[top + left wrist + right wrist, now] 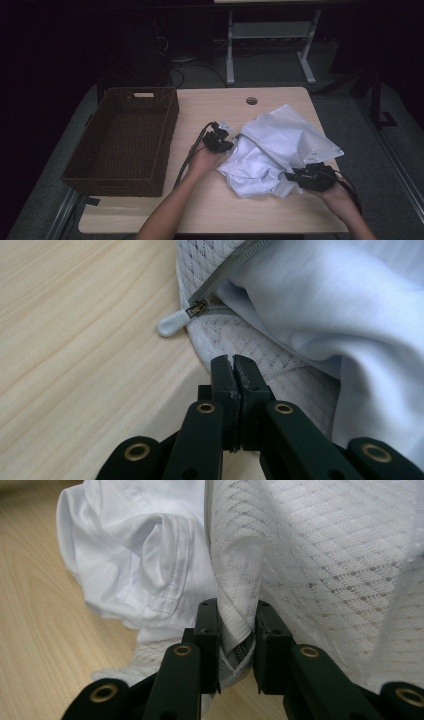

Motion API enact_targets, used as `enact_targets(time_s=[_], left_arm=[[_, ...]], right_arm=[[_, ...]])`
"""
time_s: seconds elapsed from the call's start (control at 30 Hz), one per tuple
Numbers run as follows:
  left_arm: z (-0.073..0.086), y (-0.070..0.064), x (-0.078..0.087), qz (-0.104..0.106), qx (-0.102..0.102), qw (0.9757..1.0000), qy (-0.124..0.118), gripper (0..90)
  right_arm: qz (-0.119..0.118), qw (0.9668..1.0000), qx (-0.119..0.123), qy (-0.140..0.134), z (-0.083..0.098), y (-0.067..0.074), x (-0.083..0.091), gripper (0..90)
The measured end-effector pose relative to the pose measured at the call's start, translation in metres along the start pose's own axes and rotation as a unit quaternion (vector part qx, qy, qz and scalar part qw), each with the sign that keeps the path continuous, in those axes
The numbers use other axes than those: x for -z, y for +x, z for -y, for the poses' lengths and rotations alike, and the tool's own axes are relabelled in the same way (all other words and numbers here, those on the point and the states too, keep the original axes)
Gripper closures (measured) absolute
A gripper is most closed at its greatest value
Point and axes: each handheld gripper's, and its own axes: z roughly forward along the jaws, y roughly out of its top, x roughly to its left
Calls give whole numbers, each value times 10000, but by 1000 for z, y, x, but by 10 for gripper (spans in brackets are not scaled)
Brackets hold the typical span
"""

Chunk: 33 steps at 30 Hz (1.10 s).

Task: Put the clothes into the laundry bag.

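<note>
Grippers: 2, perhaps both pinching 1 mesh bag [290, 137]; 1 basket [125, 142].

Near edge of worktop [150, 220] cut off by the high view's bottom border, both forearms likewise. White garment [250, 167] partly tucked inside mesh laundry bag [295, 135], its full shape hidden; kind of garment impossible to tell. In the left gripper view, zipper [227, 267] running out past the top border, pull tab [172, 322] in view, mesh edge hidden behind the left tongs [233, 371], so whether any fabric sits pinched there cannot be told. In the right gripper view, bag fold covered where the right tongs [236, 625] clamp it. Basket [122, 142] interior dim, contents too dark to judge. Room beyond worktop lost in shadow.
</note>
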Motion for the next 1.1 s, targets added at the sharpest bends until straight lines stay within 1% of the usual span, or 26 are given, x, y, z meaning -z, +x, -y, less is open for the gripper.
enact_targets(time_s=[0.03,0.13,0.17,0.2,0.23,0.27,0.3,0.33,0.37,0.4,0.43,0.47,0.5,0.53,0.63,0.67,0.7,0.77,0.8,0.83,0.87,0.97,1.0,1.03,1.07,1.1], left_arm=[[3,1,5,75,102,9999,-73,891],[7,1,17,155,202,9996,-150,892],[7,1,17,155,202,9996,-150,892],[11,-1,28,195,261,9992,-224,893],[11,-1,28,195,261,9992,-224,893],[14,-4,37,220,300,9989,-268,893],[14,-4,37,220,300,9989,-268,893],[19,-8,44,249,317,9987,-311,893],[19,-8,44,249,317,9987,-311,893],[23,-11,50,301,340,9984,-336,893],[23,-11,50,301,340,9984,-336,893],[27,-16,55,369,367,9979,-376,893],[27,-16,55,369,367,9979,-376,893],[31,-21,61,438,386,9974,-410,893],[34,-26,65,478,354,9973,-429,893],[37,-32,68,527,367,9970,-439,893],[37,-32,68,527,367,9970,-439,893],[41,-40,71,609,333,9967,-420,893],[46,-48,72,696,308,9962,-422,893],[46,-48,72,696,308,9962,-422,893],[50,-57,73,757,254,9959,-417,892],[54,-61,74,786,245,9955,-475,893],[56,-61,74,840,318,9945,-537,893],[56,-61,74,840,318,9945,-537,893],[57,-61,77,817,284,9944,-611,893],[58,-61,78,825,272,9942,-640,893]], right_arm=[[33,10000,-7,-7,-1,-2,0,760],[103,9999,26,-7,-4,-7,-1,764],[103,9999,26,-7,-4,-7,-1,764],[173,9998,19,-12,-8,-13,-3,767],[173,9998,19,-12,-8,-13,-3,767],[245,9997,4,-34,-13,-19,-6,770],[275,9996,-23,-42,-15,-22,-9,772],[298,9995,-17,-47,-18,-25,-11,772],[298,9995,-17,-47,-18,-25,-11,772],[375,9993,-11,-42,-23,-30,-16,772],[398,9992,-11,-54,-26,-34,-18,772],[417,9991,-26,-72,-29,-37,-21,772],[417,9991,-26,-72,-29,-37,-21,772],[456,9989,-58,-97,-36,-43,-27,773],[497,9987,-59,-118,-42,-49,-32,772],[527,9985,-93,-128,-48,-55,-39,772],[527,9985,-93,-128,-48,-55,-39,772],[600,9980,-135,-111,-55,-64,-49,771],[608,9979,-175,-122,-57,-67,-52,770],[608,9979,-175,-122,-57,-67,-52,770],[555,9978,-281,-219,-59,-72,-58,760],[484,9980,-336,-218,-59,-72,-58,718],[426,9981,-363,-272,-60,-67,-50,658],[426,9981,-363,-272,-60,-67,-50,658],[350,9980,-380,-357,-62,-58,-35,602],[319,9980,-328,-436,-63,-51,-27,595]])
